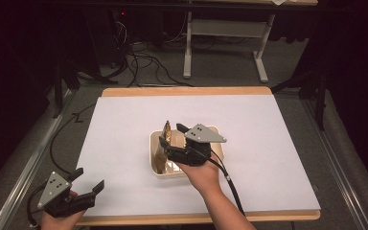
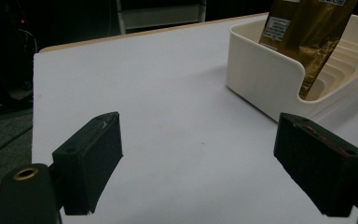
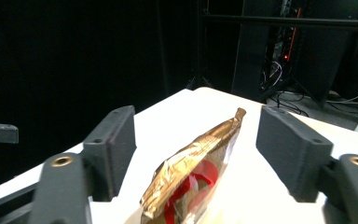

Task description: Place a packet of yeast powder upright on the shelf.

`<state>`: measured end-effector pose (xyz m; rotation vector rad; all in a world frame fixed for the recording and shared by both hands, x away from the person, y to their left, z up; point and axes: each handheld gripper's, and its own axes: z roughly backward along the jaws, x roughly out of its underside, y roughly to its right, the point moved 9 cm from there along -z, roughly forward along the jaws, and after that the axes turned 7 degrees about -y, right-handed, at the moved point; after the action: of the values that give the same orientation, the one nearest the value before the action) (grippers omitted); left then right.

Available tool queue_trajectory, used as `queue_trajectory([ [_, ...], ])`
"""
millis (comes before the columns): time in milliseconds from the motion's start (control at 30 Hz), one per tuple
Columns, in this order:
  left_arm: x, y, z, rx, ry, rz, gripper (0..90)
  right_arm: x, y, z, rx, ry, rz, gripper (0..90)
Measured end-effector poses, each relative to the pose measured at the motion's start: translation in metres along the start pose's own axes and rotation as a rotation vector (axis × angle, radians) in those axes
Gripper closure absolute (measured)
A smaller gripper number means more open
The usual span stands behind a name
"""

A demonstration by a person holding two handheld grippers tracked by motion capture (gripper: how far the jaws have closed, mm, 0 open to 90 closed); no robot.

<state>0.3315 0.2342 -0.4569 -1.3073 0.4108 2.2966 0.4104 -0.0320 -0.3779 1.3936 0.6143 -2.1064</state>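
Note:
A cream slotted tray [image 1: 170, 175] sits at the middle of the white table top [image 1: 124, 124]. A gold foil packet [image 1: 165, 136] stands on edge in the tray's left side, leaning a little. My right gripper [image 1: 171, 133] is open with one jaw on each side of the packet's top, and neither touches it. In the right gripper view the packet [image 3: 191, 163] rises between the wide-apart jaws of that gripper [image 3: 198, 128] and shows red print. My left gripper [image 1: 89, 178] is open and holds nothing at the front left corner. The left gripper view has the left gripper [image 2: 198, 126], tray [image 2: 261, 70] and packet [image 2: 303, 32].
The table's wooden edge [image 1: 187, 90] runs along the far side. Behind it a white table frame [image 1: 188, 52] stands on the floor among loose cables [image 1: 143, 62]. Metal rails [image 1: 33, 158] flank the table. Bare white surface lies left and right of the tray.

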Motion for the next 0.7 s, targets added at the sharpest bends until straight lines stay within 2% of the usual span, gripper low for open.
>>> queue_trajectory([
  [133,0.0,0.0,0.0,-0.002,-0.004,0.001,15.7,0.002,0.006,0.008,-0.003,-0.012,-0.011,24.9],
  [400,0.003,0.0,-0.002,-0.005,-0.018,0.004,15.7,0.003,0.022,0.034,0.009,0.019,-0.024,25.4],
  [700,0.005,0.0,-0.006,-0.009,-0.037,0.001,15.7,0.021,0.061,0.072,0.074,0.001,-0.027,25.0],
])
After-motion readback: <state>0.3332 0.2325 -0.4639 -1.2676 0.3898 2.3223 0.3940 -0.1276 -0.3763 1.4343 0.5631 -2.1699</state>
